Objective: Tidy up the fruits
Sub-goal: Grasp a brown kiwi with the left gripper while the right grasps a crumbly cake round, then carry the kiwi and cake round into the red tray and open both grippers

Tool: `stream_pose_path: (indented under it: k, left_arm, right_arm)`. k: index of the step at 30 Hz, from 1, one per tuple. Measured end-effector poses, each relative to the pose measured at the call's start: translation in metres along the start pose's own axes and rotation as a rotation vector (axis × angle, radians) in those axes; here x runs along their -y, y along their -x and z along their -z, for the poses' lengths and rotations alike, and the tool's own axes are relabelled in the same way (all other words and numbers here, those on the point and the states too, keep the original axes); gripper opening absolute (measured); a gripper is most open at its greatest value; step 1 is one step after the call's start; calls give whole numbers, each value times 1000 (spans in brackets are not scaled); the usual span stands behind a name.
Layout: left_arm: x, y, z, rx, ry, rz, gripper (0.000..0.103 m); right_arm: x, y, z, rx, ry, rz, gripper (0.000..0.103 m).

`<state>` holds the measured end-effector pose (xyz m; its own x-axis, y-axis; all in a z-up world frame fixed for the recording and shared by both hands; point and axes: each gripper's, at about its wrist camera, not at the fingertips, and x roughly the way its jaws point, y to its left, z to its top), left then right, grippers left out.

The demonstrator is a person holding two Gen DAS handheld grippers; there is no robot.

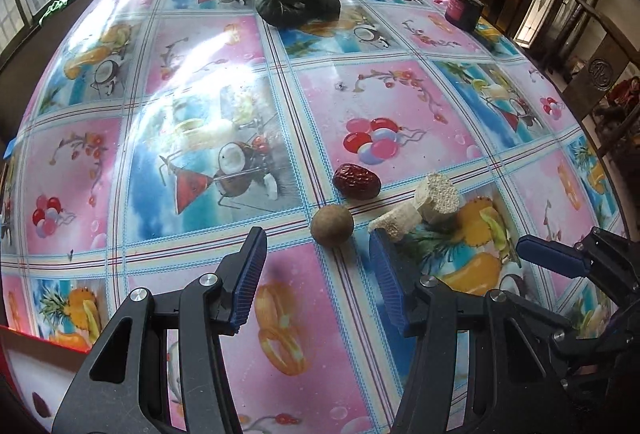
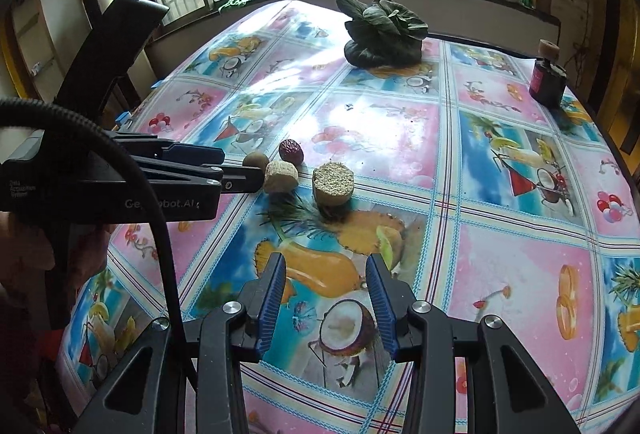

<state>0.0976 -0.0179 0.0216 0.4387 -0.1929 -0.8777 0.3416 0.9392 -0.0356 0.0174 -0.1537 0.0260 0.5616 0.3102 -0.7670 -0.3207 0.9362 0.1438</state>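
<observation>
The left tool [image 1: 316, 270] hangs open over the desk [image 1: 360, 106], nothing between its blue pads. Just beyond its tips lies a round brown fruit [image 1: 332, 225]; a red date [image 1: 356, 181] sits just behind that fruit, two pale cut chunks [image 1: 434, 198] to its right

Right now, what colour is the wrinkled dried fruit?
Dark red jujube, clearest in the left wrist view.
</observation>
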Motion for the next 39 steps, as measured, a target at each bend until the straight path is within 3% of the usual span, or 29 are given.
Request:
stream_pose_path:
  k: [1, 2, 5, 12, 15, 23, 24, 25, 26, 39]
  left_arm:
    - [0, -2, 0, -5, -1, 4, 45]
    - [0, -4, 0, -13, -5, 8, 31]
    - [1, -4, 2, -8, -21, -18, 20]
    - [-10, 6, 7, 5, 38, -14, 20]
    - [-15, 19, 12, 20, 61, -21, 20]
    - [-21, 57, 34, 68, 103, -65, 20]
    - [-22, 61, 37, 72, 107, -70, 20]
    - [-23, 65, 40, 76, 112, -75, 20]
    - [-25, 68, 44, 78, 117, -79, 20]
    - [-50, 114, 103, 107, 210, -106, 20]
  right_arm:
    - [0, -1, 0, -2, 1, 2, 40]
    - [1, -1, 0, -3, 0, 2, 40]
    - [1, -2, -2, -3, 2, 6, 40]
    - [-9, -6, -11, -7, 41, 2, 40]
    - [-15, -8, -15, -6, 50, -37, 40]
    - [-41, -41, -31, -32, 107, -44, 40]
    - [-43, -46, -31, -37, 115, -32, 37]
    - [-46, -51, -31, -49, 124, -17, 24]
    - [-47, -53, -31, -44, 132, 3, 24]
    - [-71, 12, 0, 30, 90, -54, 24]
